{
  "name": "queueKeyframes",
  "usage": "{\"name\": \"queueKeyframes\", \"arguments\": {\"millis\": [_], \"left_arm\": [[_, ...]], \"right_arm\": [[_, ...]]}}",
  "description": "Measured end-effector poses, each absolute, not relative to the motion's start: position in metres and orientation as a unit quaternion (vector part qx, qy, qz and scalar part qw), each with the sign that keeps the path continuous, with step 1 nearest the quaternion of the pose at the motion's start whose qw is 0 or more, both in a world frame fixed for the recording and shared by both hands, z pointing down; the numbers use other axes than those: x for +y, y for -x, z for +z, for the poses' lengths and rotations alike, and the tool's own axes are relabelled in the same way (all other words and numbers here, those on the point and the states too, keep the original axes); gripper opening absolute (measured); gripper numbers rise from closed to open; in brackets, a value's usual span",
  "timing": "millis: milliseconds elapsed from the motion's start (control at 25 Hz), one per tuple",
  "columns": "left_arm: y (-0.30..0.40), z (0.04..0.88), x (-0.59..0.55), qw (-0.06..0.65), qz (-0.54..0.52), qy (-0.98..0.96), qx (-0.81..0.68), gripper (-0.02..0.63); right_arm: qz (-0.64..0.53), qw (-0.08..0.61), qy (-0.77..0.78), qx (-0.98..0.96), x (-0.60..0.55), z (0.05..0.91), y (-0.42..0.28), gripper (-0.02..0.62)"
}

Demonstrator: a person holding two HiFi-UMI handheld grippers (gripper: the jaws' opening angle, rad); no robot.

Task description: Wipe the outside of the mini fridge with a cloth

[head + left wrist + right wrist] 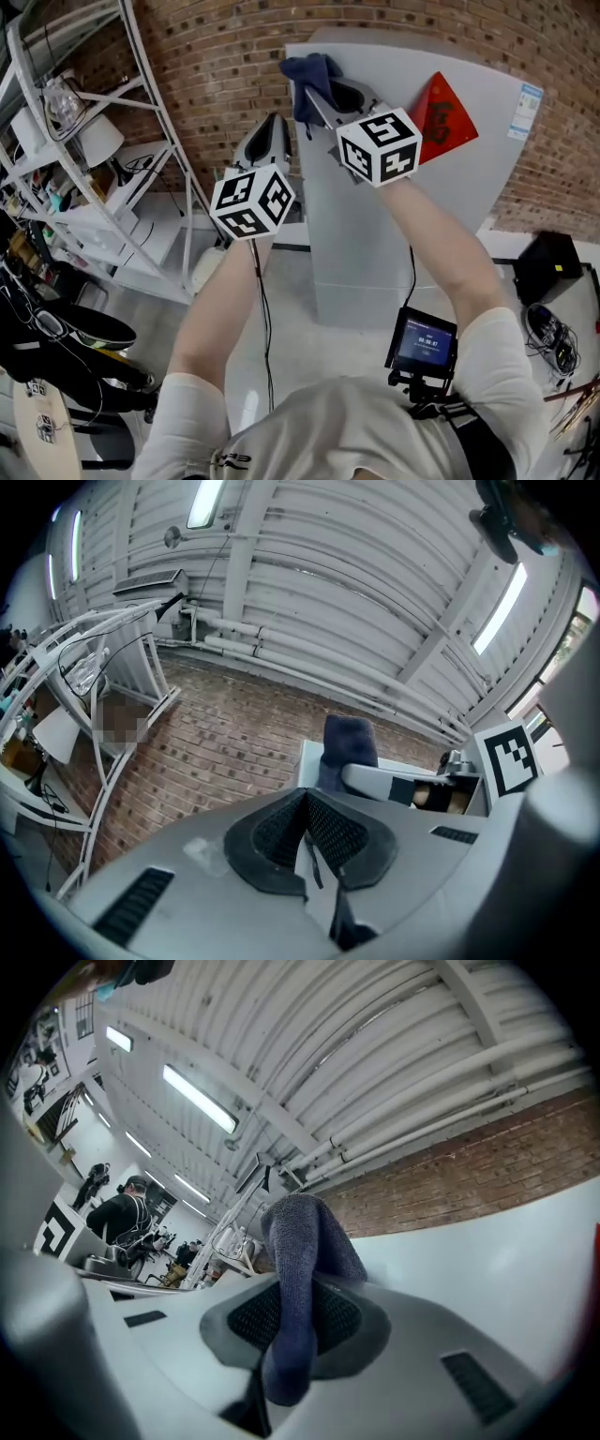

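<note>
The white mini fridge [412,216] stands against the brick wall, with a red sticker [442,117] on its top. A dark blue cloth [309,80] rests at the fridge's top left corner, and my right gripper [314,98] is shut on it. In the right gripper view the cloth [300,1279] hangs out between the closed jaws over the white fridge surface [525,1269]. My left gripper [272,141] is held left of the fridge, shut with nothing in it. The left gripper view shows its jaws closed, with the cloth [349,747] and fridge edge [307,761] ahead.
A white metal shelving rack [103,169] with lamps and cables stands to the left. A black box [548,267] and cables [553,337] lie on the floor at the right. A small screen [424,342] hangs at the person's chest. Dark gear [66,347] sits at lower left.
</note>
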State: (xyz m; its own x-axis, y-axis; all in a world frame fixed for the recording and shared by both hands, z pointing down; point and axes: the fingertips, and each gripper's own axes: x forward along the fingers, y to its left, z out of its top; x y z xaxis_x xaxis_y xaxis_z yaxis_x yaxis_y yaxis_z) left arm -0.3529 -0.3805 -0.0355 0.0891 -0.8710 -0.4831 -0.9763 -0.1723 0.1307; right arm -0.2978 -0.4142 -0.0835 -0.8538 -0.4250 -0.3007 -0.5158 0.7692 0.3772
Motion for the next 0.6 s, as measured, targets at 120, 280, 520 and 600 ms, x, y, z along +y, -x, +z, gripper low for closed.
{"name": "queueKeyframes", "arguments": {"millis": [120,280,520,600], "left_arm": [[0.352,-0.036,-0.383,0.114,0.235,0.729,0.633,0.003],[0.354,-0.037,-0.39,0.114,0.235,0.732,0.63,0.003],[0.337,-0.039,-0.397,0.109,0.237,0.746,0.612,0.003],[0.325,-0.038,-0.398,0.109,0.238,0.752,0.605,0.003]], "right_arm": [[0.239,0.085,0.262,0.931,-0.42,-0.086,0.302,0.063],[0.246,0.072,0.279,0.925,-0.427,-0.086,0.302,0.063],[0.252,0.043,0.323,0.911,-0.434,-0.091,0.267,0.063],[0.25,0.035,0.336,0.907,-0.436,-0.092,0.252,0.063]]}}
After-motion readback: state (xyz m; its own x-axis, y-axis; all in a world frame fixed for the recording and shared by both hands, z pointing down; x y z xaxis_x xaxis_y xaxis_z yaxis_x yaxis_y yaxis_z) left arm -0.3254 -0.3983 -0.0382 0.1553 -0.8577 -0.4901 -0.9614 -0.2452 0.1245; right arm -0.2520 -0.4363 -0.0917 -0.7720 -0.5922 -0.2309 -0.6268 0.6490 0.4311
